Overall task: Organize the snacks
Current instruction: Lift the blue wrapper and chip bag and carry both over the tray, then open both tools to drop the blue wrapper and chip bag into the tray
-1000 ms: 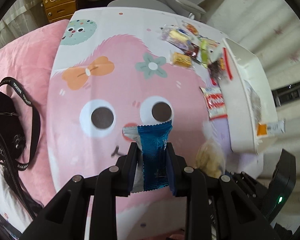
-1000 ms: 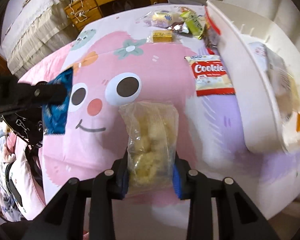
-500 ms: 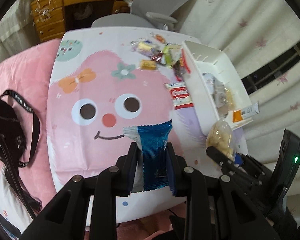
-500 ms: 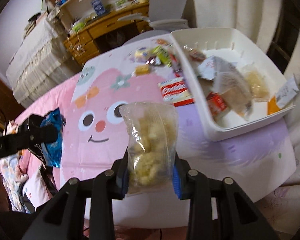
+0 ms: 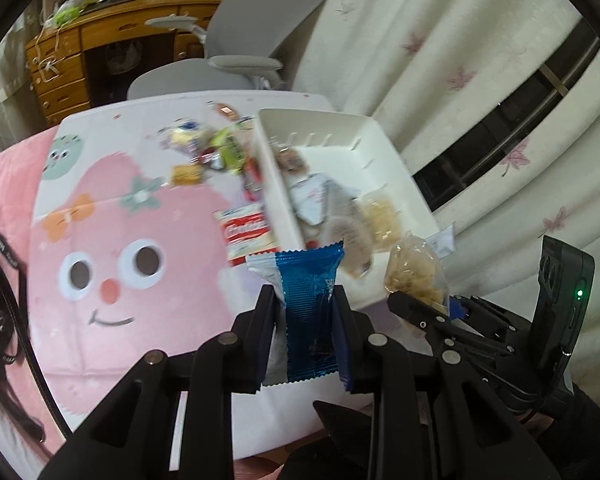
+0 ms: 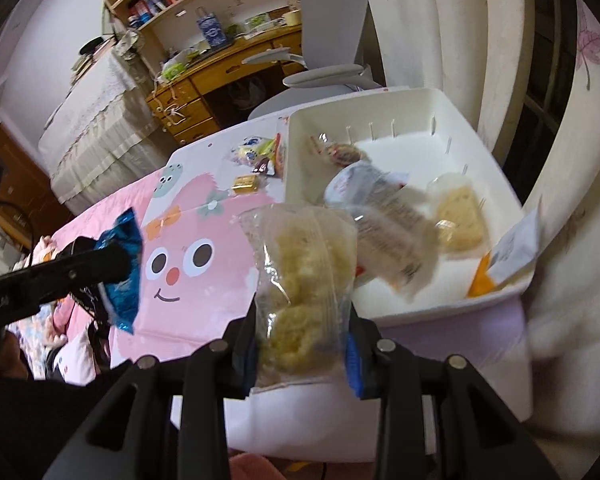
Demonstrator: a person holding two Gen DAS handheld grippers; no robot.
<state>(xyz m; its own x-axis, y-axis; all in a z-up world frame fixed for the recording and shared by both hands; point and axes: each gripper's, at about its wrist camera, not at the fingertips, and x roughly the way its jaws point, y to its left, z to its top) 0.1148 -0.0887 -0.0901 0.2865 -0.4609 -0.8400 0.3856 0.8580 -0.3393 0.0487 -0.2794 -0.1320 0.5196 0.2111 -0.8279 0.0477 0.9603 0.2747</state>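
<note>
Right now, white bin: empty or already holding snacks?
Partly filled. The white bin already holds several wrapped snacks; bare floor shows near its far wall.

Puff bag (image 6: 304, 280) in right claw (image 6: 302, 336)

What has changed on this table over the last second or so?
Both hand-held grippers lifted and pulled back, so the white bin now shows its inside. The left hand-held gripper kept its blue packet; the right hand-held gripper kept its clear bag of puffs. The loose snacks on the table lie as before.
</note>
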